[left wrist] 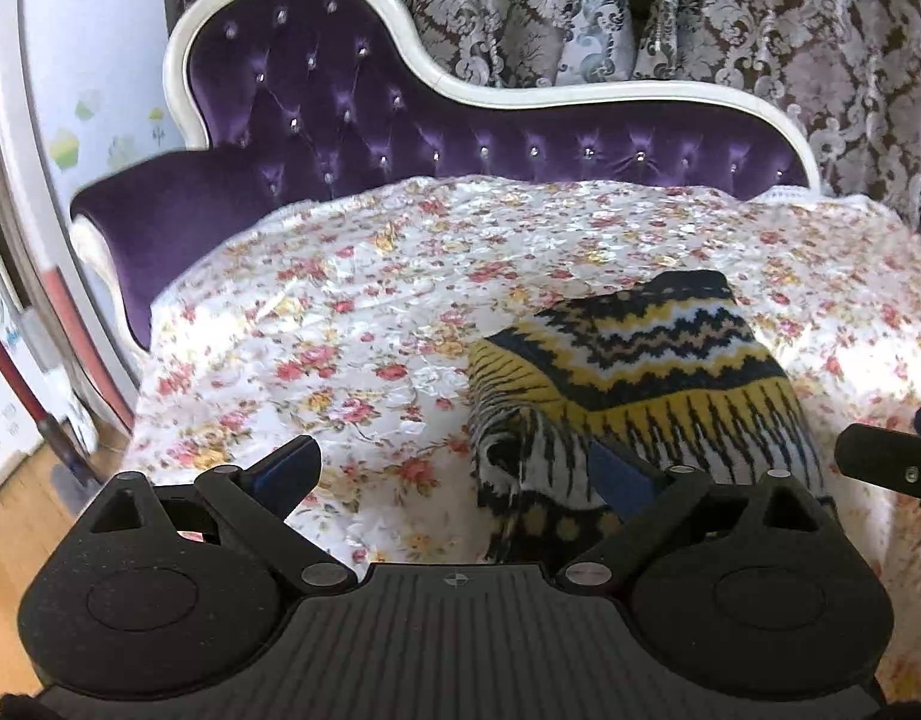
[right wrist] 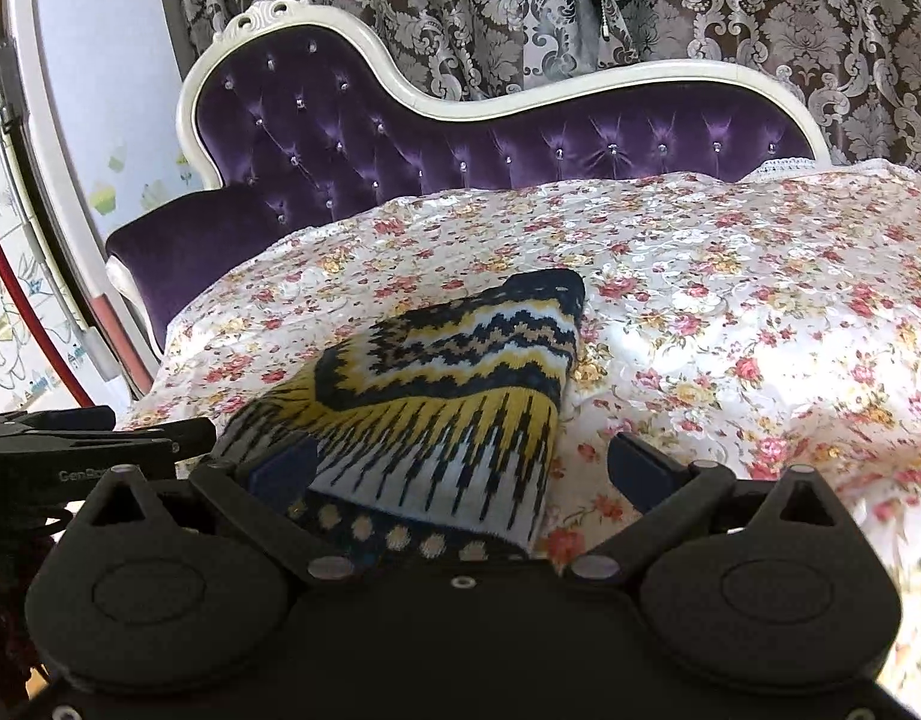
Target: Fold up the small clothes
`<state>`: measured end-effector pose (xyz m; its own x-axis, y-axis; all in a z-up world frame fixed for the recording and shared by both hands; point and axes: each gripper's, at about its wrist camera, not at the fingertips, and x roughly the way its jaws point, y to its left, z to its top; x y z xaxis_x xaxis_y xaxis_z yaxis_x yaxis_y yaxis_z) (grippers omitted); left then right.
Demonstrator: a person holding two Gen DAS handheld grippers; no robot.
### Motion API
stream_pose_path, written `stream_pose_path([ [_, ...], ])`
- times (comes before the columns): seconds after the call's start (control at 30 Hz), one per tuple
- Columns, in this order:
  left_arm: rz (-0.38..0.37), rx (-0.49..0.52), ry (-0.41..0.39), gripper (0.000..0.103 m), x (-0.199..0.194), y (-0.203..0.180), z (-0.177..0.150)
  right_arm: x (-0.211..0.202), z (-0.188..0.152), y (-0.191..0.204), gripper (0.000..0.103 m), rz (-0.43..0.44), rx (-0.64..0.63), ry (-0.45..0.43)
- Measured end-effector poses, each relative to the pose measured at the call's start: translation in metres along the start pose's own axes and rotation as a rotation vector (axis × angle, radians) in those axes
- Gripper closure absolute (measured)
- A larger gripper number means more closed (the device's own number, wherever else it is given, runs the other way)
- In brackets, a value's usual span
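Observation:
A small knitted garment [left wrist: 640, 372] with yellow, black and white zigzag bands lies bunched in a folded heap on the floral cover [left wrist: 352, 324]. My left gripper [left wrist: 457, 473] is open at the garment's near left corner; its right finger overlaps the knit, its left finger hangs over bare cover. In the right wrist view the garment [right wrist: 448, 384] lies between the wide-apart fingers of my open right gripper [right wrist: 463, 468], close against the left finger, and the jaws are not closed on it. Each gripper shows at the edge of the other's view: the right gripper [left wrist: 886, 468] and the left gripper [right wrist: 88, 444].
The floral cover [right wrist: 730, 312] drapes a purple tufted chaise [left wrist: 340, 108] with a white carved frame. Patterned curtains [right wrist: 700, 6] hang behind. At the left stand a white door or panel [left wrist: 88, 60], a red pole [left wrist: 16, 372] and wooden floor [left wrist: 10, 540].

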<state>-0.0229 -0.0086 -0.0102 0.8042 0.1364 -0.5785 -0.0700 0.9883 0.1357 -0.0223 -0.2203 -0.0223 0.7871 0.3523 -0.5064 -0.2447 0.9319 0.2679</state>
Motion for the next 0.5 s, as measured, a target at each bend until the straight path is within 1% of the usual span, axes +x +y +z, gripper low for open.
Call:
stream_pose_path([
  [0.13,-0.03,-0.003,0.01,0.006,-0.008,-0.002,-0.004,-0.009,-0.007,0.002,0.001,0.001,0.012,-0.001],
  [0.3,-0.045,0.0,0.031,0.006,-0.012,-0.006,-0.012,-0.018,-0.013,0.005,0.001,0.0,0.017,0.001],
  [0.5,-0.068,-0.014,0.064,0.006,-0.014,-0.006,-0.02,-0.022,-0.019,0.01,0.001,-0.008,0.008,0.025],
])
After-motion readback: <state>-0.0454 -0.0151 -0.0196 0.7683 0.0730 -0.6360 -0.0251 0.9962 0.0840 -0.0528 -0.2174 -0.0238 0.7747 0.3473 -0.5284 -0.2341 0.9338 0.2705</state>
